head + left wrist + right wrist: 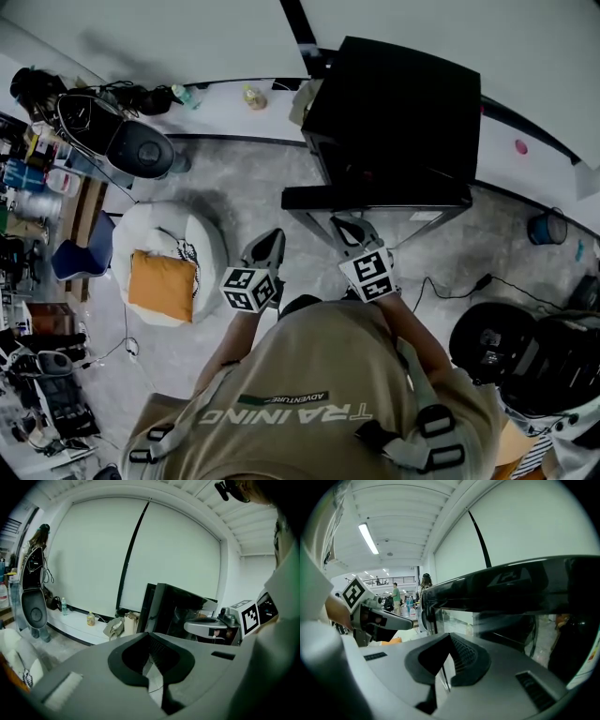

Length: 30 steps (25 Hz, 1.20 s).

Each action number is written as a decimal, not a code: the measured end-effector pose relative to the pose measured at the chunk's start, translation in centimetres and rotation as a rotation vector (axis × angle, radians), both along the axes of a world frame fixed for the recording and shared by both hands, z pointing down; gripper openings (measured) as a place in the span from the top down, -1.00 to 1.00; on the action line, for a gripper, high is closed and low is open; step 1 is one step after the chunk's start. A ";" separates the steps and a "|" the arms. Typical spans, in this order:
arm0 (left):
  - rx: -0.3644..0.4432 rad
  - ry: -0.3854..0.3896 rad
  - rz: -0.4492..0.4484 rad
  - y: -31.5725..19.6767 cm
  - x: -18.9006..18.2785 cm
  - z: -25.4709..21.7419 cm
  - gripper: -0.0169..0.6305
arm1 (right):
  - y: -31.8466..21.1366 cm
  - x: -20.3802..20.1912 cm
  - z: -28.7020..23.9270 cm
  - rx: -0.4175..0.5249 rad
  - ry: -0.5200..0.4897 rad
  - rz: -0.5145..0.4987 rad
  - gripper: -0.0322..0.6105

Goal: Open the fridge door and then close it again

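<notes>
A black mini fridge (394,108) stands against the white wall. Its door (375,197) faces me, with a black top edge and a glass front. That edge juts out a little past the fridge's left side; whether the door is ajar I cannot tell. My right gripper (352,228) is shut on nothing, just in front of the door. In the right gripper view the door (520,585) fills the upper right, very close. My left gripper (270,246) hangs shut and empty, left of the door. In its own view the fridge (176,611) lies ahead, beside the right gripper (211,626).
A white round pouffe (202,246) with an orange cushion (161,285) sits on the floor to my left. Behind it stands a fan (141,148). A cable (450,292) crosses the floor at the right, near black equipment (506,347). Bottles (253,97) rest on the wall ledge.
</notes>
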<state>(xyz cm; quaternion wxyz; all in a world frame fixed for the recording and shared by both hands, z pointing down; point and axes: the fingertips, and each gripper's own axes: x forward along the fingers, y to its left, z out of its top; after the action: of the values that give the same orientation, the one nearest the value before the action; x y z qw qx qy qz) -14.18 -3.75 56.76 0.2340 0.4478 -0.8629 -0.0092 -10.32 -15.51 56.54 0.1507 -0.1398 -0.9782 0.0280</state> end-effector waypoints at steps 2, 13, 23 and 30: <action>-0.002 0.004 -0.003 -0.3 -0.2 0.2 0.94 | -0.4 -0.2 0.1 -0.003 0.001 -0.001 0.89; -0.007 0.023 0.007 -1.2 -2.0 0.9 0.94 | -1.1 -1.3 0.9 -0.012 0.028 0.000 0.89; 0.003 0.032 0.086 -2.1 -6.6 0.9 0.94 | -0.4 -3.6 0.8 -0.006 0.062 0.054 0.89; 0.003 0.026 0.189 -3.9 -11.2 0.2 0.94 | -1.1 -6.5 0.8 0.000 0.092 0.131 0.89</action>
<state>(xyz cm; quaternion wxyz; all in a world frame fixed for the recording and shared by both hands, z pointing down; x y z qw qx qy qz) -25.34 -7.61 56.95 0.2441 0.5274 -0.8138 0.0058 -16.81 -16.57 57.30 0.1931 -0.0740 -0.9774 0.0441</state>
